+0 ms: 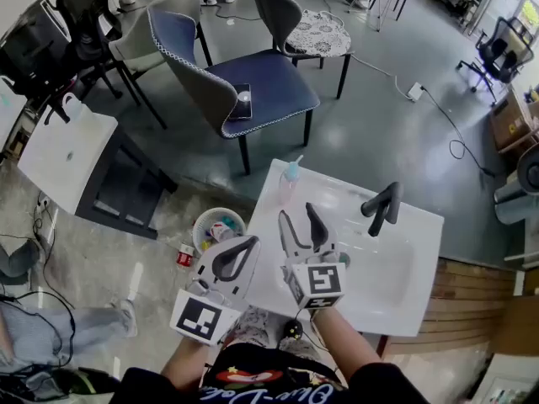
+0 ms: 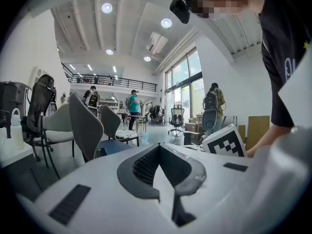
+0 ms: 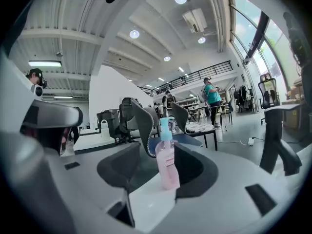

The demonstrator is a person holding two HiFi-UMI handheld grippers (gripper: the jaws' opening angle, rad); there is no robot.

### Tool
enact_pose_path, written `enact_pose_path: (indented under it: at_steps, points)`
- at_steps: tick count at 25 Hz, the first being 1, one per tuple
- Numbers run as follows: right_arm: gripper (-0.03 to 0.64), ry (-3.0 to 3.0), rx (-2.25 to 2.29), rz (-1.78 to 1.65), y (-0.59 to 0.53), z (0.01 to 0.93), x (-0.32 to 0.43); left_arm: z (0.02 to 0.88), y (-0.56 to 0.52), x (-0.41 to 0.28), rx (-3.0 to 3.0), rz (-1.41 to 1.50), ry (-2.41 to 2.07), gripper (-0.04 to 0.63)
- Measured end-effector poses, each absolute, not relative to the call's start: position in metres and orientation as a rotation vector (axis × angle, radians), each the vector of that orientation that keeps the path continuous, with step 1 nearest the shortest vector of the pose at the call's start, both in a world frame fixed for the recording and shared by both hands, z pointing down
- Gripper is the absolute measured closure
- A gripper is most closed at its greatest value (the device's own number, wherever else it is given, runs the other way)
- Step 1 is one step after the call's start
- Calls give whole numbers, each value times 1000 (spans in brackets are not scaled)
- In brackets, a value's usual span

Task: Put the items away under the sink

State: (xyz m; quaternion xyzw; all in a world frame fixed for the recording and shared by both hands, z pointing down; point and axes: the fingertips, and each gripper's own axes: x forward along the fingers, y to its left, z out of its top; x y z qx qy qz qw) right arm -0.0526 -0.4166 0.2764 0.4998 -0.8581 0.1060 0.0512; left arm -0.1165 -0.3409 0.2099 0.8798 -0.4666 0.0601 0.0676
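Note:
A pink bottle (image 1: 290, 183) with a blue pump stands on the far left corner of the white sink (image 1: 404, 284). My right gripper (image 1: 297, 215) hovers over the sink's left part and is open, its jaws pointing at the bottle. In the right gripper view the bottle (image 3: 166, 162) shows upright in the gap of the right gripper (image 3: 157, 155), a little beyond the tips and untouched. My left gripper (image 1: 250, 245) is just left of the sink's edge and is shut with nothing in it. In its own view the left gripper (image 2: 158, 147) shows its jaws meeting at the tip.
A black faucet (image 1: 381, 209) rises at the sink's back edge. On the floor left of the sink sit a round tub of small items (image 1: 217, 228) and a red can (image 1: 185, 255). Blue chairs (image 1: 261, 91) stand beyond, and a white table (image 1: 63, 150) at left.

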Motion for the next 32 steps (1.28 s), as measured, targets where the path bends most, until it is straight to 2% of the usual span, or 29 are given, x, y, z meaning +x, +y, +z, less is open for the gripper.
enact_pose_path:
  at_steps: [10, 32]
  points:
    - [359, -2581, 1599, 329, -446, 291, -60, 225, -354, -123, 2613, 185, -1407, 589]
    - [339, -2479, 1714, 272, -486, 317, -69, 250, -363, -144, 2517, 175, -1430, 589]
